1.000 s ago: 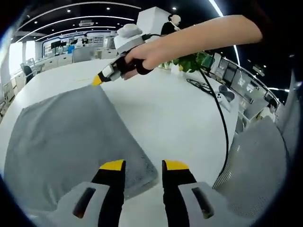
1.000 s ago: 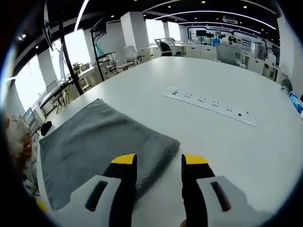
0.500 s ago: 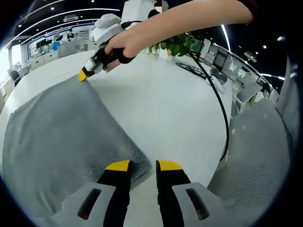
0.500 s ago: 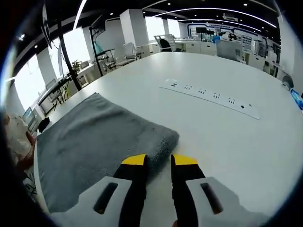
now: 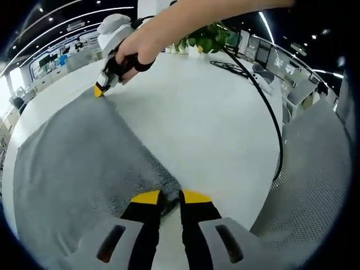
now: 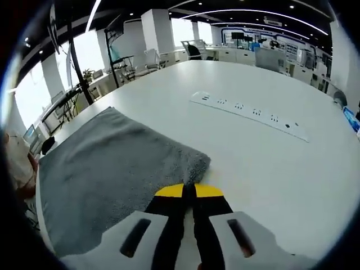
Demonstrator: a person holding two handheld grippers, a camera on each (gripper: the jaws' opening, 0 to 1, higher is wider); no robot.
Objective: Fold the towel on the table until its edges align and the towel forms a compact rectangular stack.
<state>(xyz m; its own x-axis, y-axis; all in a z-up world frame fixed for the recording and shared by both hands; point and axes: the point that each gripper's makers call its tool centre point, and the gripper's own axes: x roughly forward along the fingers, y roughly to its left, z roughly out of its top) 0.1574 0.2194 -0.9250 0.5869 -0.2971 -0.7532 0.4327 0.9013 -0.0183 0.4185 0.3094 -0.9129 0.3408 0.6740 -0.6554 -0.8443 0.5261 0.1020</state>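
A grey towel point(image 5: 73, 169) lies flat on the white table point(image 5: 202, 112). My left gripper point(image 5: 165, 198) sits at the towel's near corner, its yellow-tipped jaws pinched on the edge. In the left gripper view a person's hand point(image 5: 138, 48) holds the right gripper point(image 5: 99, 90) at the towel's far corner. In the right gripper view the towel point(image 6: 112, 163) spreads to the left, and the right gripper point(image 6: 189, 190) has its jaws pressed together on the towel's corner.
A white power strip point(image 6: 247, 115) lies on the table point(image 6: 264, 169) beyond the towel. A black cable point(image 5: 269, 112) trails from the right gripper across the table. A grey mesh chair back point(image 5: 315, 180) stands at the right, with green plants point(image 5: 208, 38) behind.
Both grippers went from open to shut on their towel corners. The left gripper view has come closer to the near corner.
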